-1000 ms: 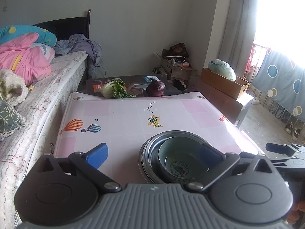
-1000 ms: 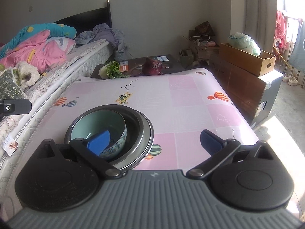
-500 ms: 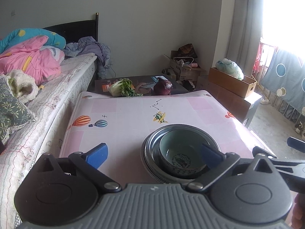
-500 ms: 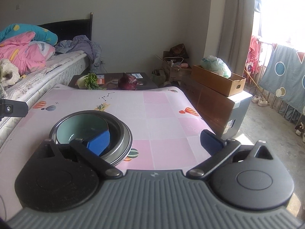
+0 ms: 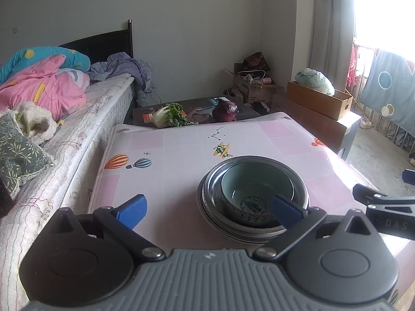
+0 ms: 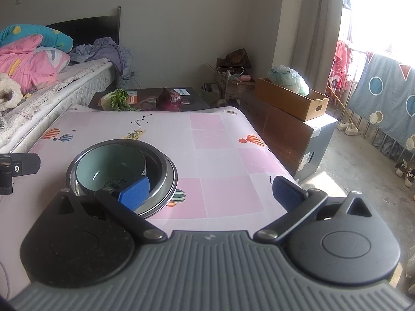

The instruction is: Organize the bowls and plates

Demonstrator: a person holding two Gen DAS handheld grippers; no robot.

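Left gripper (image 5: 208, 211): jaws wide, empty. Right gripper (image 6: 210, 191): jaws wide, empty. Table (image 5: 181, 160): stacked metal plates (image 5: 205, 208) holding a pale green bowl (image 5: 256, 181) with patterned bottom, otherwise empty. Beyond: cabbage (image 5: 170, 118), red cabbage (image 5: 225, 109) on dark low table (image 5: 199, 103); cardboard box (image 6: 290, 98) holding a plastic bag (image 6: 288, 76).

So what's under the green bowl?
The green bowl sits inside a stack of metal bowls or plates; their rims show, but the count and whatever lies beneath are hidden.
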